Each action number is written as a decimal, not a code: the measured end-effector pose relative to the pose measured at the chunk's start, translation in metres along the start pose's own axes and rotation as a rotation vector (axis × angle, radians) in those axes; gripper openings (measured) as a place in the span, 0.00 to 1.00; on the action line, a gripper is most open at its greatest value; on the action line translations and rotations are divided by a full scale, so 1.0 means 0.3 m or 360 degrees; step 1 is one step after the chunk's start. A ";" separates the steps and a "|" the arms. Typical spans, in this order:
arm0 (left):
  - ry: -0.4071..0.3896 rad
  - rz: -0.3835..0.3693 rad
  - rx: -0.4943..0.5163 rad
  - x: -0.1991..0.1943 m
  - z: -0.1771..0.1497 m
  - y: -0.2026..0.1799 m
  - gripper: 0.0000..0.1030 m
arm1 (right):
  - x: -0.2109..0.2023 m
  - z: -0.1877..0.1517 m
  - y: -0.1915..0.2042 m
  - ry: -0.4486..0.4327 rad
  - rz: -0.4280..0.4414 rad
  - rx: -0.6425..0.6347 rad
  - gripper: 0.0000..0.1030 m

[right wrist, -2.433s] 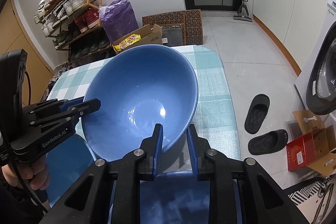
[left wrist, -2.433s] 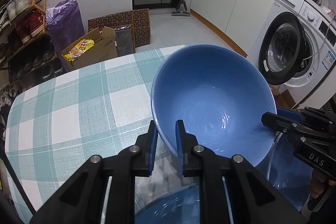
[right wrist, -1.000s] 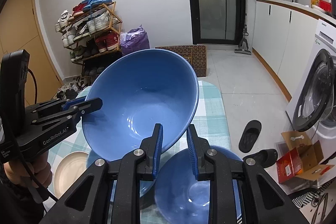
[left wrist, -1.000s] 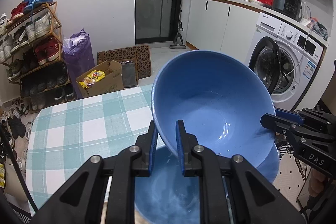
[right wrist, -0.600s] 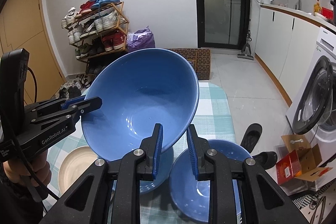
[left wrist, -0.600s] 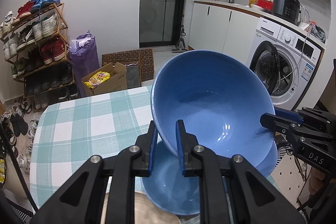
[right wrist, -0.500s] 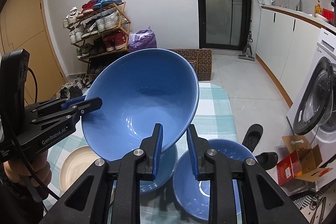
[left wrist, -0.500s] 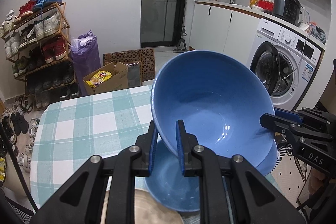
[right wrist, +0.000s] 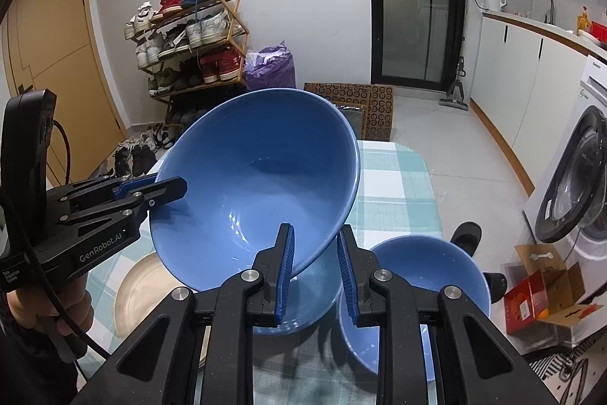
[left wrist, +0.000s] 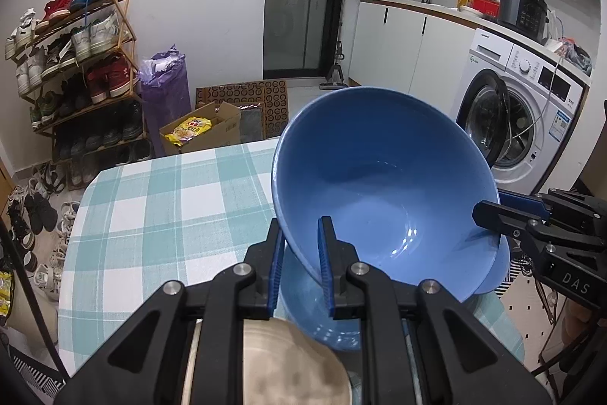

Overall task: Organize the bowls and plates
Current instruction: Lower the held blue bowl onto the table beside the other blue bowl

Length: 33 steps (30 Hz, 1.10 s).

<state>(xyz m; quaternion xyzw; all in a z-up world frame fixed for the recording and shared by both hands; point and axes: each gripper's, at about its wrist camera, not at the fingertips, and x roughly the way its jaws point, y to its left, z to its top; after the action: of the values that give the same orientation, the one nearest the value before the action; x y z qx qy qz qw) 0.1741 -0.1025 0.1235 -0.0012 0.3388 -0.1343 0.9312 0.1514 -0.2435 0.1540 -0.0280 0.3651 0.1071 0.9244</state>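
Both grippers [left wrist: 300,255] [right wrist: 314,262] pinch empty blue bowl's [left wrist: 383,177] rim.

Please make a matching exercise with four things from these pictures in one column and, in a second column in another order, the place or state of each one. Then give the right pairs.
Things:
1. large blue bowl
2. beige plate
3. smaller blue bowl
4. cardboard box with the yellow packet

Places or states:
A. on the floor beyond the table
B. held tilted in the air by both grippers
C. on the checked tablecloth, below the right gripper
D. on the table beneath the left gripper

Pairs: 1-B, 2-D, 3-C, 4-A
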 end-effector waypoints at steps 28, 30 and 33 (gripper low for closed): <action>0.0138 0.0009 -0.0010 0.088 -0.129 0.015 0.15 | 0.126 -0.118 0.031 0.0138 0.0025 0.0012 0.23; 0.0150 0.0012 -0.0010 0.098 -0.137 0.016 0.15 | 0.141 -0.125 0.032 0.0150 0.0025 0.0010 0.23; 0.0165 0.0014 -0.0013 0.110 -0.147 0.022 0.15 | 0.164 -0.129 0.044 0.0169 0.0022 0.0009 0.23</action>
<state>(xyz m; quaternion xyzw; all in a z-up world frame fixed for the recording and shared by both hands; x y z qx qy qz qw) 0.1722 -0.1006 0.0681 0.0033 0.3871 -0.1287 0.9130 0.1577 -0.2270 0.0926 -0.0285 0.4141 0.1108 0.9030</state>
